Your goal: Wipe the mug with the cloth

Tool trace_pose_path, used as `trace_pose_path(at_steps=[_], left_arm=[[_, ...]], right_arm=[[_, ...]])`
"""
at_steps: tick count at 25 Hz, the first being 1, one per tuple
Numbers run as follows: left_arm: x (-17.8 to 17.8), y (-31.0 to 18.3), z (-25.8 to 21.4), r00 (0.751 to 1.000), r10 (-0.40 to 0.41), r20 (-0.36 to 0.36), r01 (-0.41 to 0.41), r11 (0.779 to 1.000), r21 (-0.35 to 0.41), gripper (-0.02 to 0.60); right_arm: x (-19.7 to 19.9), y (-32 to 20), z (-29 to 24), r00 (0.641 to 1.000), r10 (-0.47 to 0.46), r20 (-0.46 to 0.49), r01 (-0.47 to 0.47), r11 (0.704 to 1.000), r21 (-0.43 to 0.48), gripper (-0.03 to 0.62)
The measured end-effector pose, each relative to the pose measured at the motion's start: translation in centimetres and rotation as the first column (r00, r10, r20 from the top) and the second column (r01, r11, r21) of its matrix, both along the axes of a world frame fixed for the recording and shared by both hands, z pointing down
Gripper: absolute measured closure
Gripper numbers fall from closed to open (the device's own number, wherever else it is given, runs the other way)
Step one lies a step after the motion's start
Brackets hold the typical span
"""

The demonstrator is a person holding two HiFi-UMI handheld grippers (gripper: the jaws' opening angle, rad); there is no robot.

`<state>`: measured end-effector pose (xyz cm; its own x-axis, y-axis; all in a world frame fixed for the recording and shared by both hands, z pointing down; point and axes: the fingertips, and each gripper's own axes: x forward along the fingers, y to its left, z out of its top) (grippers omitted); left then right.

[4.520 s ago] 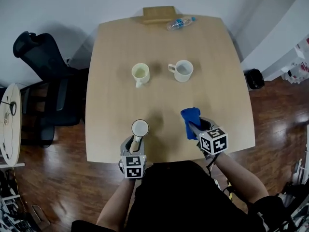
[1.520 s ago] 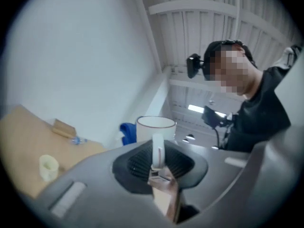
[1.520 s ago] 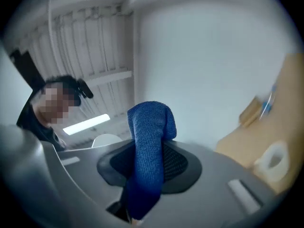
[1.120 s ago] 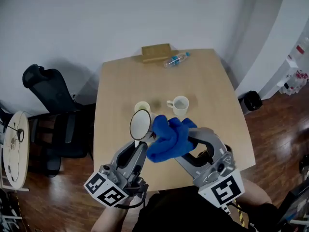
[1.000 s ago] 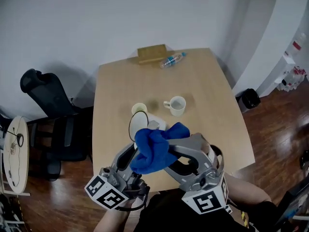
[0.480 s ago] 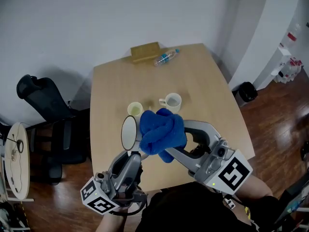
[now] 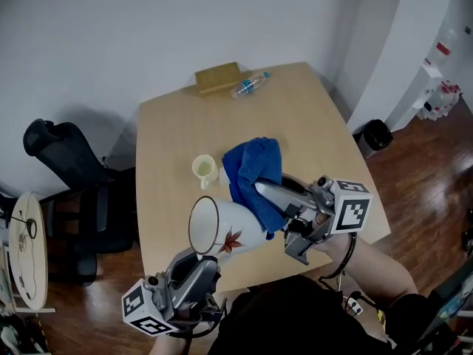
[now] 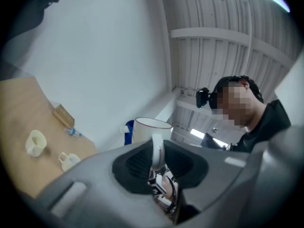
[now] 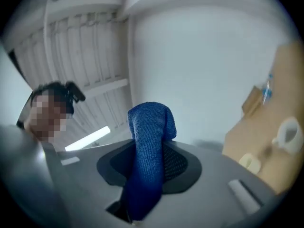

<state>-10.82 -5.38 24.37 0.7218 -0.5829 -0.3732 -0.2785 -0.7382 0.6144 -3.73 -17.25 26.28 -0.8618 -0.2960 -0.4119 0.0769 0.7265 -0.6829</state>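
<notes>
**Left gripper** (image 8: 155, 156): fingers closed on the thin handle (image 8: 157, 144) of the mug (image 7: 225, 231), judged rigid, fragile and slippery. **Right gripper** (image 9: 151, 161): fingers clamp the cloth (image 7: 253, 167), soft and light, at a bunched fold.

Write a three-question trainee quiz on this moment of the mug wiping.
1. True or false: the left gripper grips the mug by its handle, off the table.
2. What is clamped in the right gripper? A) a blue cloth B) a sponge C) nothing
3. Name the thing that lies beside the wooden block at the table's far edge.
Key: 1 true; 2 A; 3 the water bottle.
</notes>
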Motion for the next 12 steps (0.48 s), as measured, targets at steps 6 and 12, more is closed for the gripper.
trace_pose_path(at_steps=[6,12], left_arm=[[0.7,0.8,-0.3,0.99,0.048,-0.133,-0.05,0.999,-0.015,0.512],[1.0,2.0,-0.2,0.962,0.159,-0.221,-0.163,0.987,0.003,0.512]], right_arm=[[-1.3,0.9,2.2,0.939,-0.11,0.327,0.218,0.923,-0.316,0.467],[-3.6,3.1,3.4,0.929,-0.23,0.289,0.319,0.894,-0.314,0.468]])
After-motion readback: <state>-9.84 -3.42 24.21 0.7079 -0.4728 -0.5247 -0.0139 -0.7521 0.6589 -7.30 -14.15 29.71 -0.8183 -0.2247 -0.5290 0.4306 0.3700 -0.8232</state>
